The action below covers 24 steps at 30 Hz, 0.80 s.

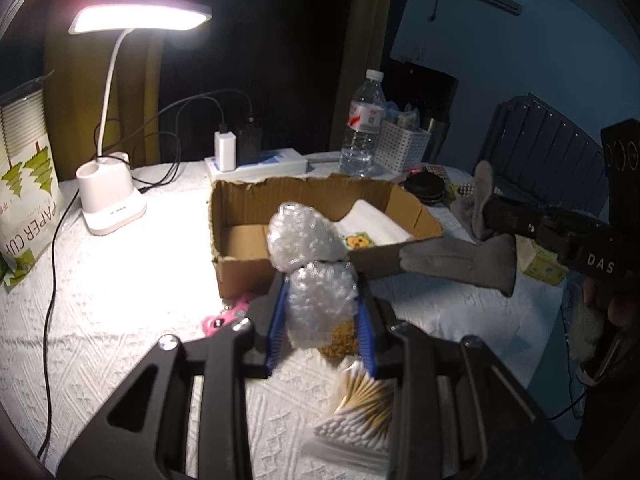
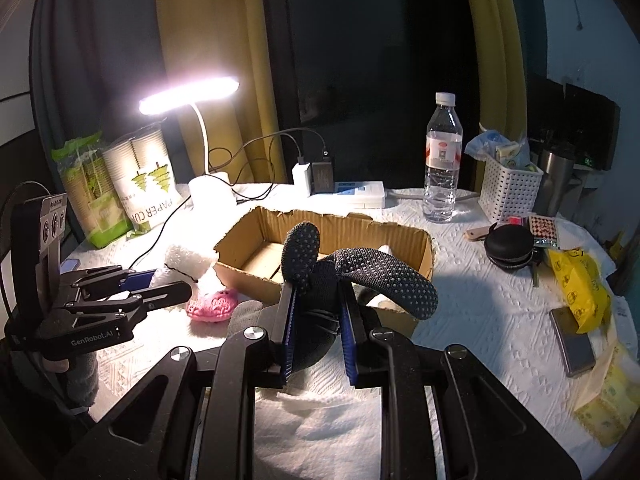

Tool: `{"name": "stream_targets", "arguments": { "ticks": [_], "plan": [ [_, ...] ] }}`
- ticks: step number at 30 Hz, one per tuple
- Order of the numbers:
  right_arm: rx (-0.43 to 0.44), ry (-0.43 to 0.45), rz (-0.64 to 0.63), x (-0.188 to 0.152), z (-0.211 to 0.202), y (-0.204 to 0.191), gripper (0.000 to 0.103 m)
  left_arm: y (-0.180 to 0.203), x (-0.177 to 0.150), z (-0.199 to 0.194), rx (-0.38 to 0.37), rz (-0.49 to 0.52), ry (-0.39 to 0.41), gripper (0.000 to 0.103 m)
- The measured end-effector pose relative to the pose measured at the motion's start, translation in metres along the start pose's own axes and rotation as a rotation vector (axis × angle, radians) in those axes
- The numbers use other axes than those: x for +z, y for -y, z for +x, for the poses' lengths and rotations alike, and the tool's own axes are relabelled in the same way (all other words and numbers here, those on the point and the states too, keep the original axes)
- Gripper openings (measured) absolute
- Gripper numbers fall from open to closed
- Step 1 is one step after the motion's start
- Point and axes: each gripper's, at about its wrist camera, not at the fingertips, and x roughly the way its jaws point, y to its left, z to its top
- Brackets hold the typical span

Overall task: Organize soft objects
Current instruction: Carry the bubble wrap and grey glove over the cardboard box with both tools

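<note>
Nearest in the left wrist view, the left gripper point(image 1: 322, 312) has its jaws clamped on a roll of bubble wrap point(image 1: 310, 264), which stands up between the blue pads and rises above the table point(image 1: 120, 300), in front of the near wall of the cardboard box point(image 1: 248, 208). Just below it on the white cloth lie a bag of cotton swabs point(image 1: 356, 408) and a small brown patch of something granular — too blurred to name. A pink plush toy point(image 1: 224, 316) lies left of the jaws, near the box's near left corner.

In the right wrist view, the right gripper point(image 2: 318, 320) has its jaws clamped on a dark dotted sock point(image 2: 360, 276); two ends of the sock stick up and curl out past the pads, one upright, one bending to the right over the box edge. From the left wrist view the same item hangs grey and limp from that gripper, right of the box.

The box sits mid-table, open at the top, with a folded white cloth point(image 1: 376, 224) inside at its right end. Farther back stand a lit desk lamp point(image 1: 112, 200) on the left, a paper cup pack point(image 1: 24, 184), a charger block on a power strip, a water bottle point(image 2: 442, 160) and a white perforated basket point(image 2: 510, 188) at the far right. A yellow packet point(image 2: 576, 284) and a round black case point(image 2: 510, 246) lie on the right side.
</note>
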Motion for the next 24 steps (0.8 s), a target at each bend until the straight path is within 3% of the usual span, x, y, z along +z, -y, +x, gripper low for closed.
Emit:
{"name": "stream_targets", "arguments": {
  "ticks": [24],
  "plan": [
    [-0.010,0.040,0.008,0.026,0.008,0.020,0.021,-0.006,0.036,0.012,0.009,0.009,0.035,0.032]
  ]
}}
